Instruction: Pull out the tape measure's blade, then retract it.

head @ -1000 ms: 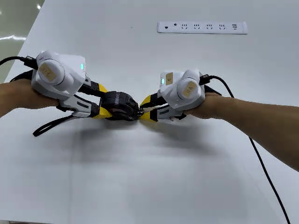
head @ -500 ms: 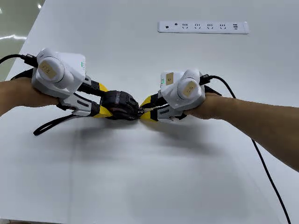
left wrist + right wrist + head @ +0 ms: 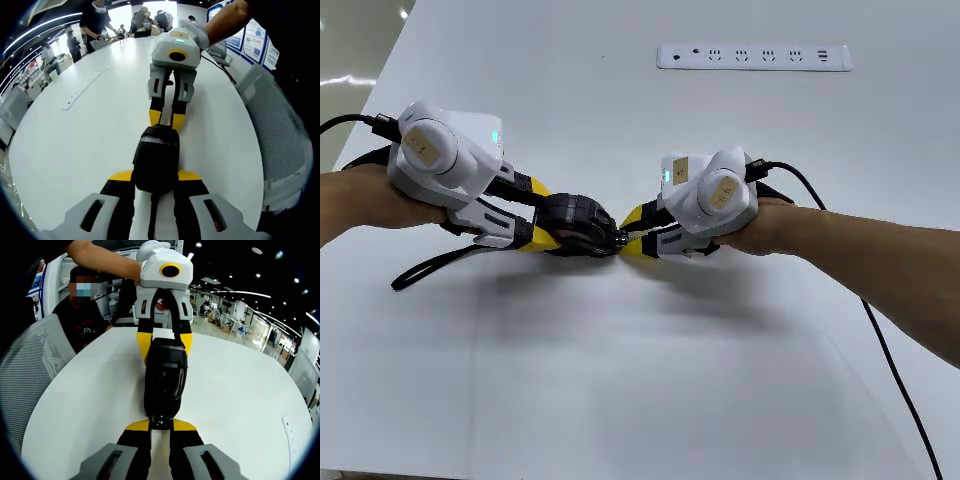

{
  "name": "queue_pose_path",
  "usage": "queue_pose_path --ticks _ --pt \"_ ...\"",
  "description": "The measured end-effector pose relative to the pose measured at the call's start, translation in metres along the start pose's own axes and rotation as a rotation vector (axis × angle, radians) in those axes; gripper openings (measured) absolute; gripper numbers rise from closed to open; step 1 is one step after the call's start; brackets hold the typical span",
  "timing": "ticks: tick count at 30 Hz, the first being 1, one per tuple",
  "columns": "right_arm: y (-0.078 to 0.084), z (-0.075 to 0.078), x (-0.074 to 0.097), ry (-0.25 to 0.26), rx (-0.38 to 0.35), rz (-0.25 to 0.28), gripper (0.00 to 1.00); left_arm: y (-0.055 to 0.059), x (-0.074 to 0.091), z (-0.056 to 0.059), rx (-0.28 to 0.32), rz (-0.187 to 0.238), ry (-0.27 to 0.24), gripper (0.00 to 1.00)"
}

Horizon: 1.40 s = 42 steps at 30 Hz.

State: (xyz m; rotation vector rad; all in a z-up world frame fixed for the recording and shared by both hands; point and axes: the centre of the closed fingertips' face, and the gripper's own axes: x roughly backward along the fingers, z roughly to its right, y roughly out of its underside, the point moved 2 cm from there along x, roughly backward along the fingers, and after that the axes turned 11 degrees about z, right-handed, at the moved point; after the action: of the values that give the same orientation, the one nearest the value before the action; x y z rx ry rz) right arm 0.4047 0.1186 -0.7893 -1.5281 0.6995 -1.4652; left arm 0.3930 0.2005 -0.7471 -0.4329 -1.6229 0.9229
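A black tape measure [image 3: 575, 226] rests on the white table between the two grippers. My left gripper [image 3: 155, 176] is shut on the tape measure [image 3: 156, 156] body, yellow fingertips on both sides. In the head view the left gripper [image 3: 542, 222] comes from the left. My right gripper [image 3: 160, 425] is closed at the tape measure's [image 3: 165, 380] near end, where the blade tip sits. In the head view the right gripper [image 3: 632, 240] touches the case's right end. No blade length is visible between them. A black wrist strap [image 3: 432, 268] trails left of the case.
A white power strip [image 3: 754, 58] lies at the far side of the table. A black cable [image 3: 892, 380] runs from the right gripper toward the table's near right. A mesh chair [image 3: 282, 125] stands by the table edge. People stand in the background.
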Motion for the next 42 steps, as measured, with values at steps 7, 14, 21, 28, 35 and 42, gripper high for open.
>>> queue_pose_path --ticks 7,14,21,28,35,42 --pt "0.000 0.000 0.000 -0.001 -0.001 -0.001 0.09 0.000 0.000 0.000 0.003 -0.001 0.001 0.24" --pt "0.000 0.000 0.000 -0.001 -0.003 -0.002 0.09 0.000 0.000 0.000 0.003 -0.002 0.001 0.24" --pt "0.000 0.000 0.001 -0.001 0.004 -0.005 0.09 0.000 0.000 -0.001 0.004 -0.003 -0.001 0.24" --pt "0.002 0.001 0.004 -0.003 0.004 -0.011 0.09 0.000 -0.001 -0.002 0.010 -0.003 -0.003 0.24" --pt "0.004 0.000 0.007 -0.005 0.002 -0.015 0.09 0.000 -0.001 -0.001 0.013 -0.005 -0.003 0.24" --pt "0.006 0.000 0.011 -0.007 -0.005 -0.020 0.09 0.000 -0.001 -0.001 0.014 -0.005 -0.004 0.24"
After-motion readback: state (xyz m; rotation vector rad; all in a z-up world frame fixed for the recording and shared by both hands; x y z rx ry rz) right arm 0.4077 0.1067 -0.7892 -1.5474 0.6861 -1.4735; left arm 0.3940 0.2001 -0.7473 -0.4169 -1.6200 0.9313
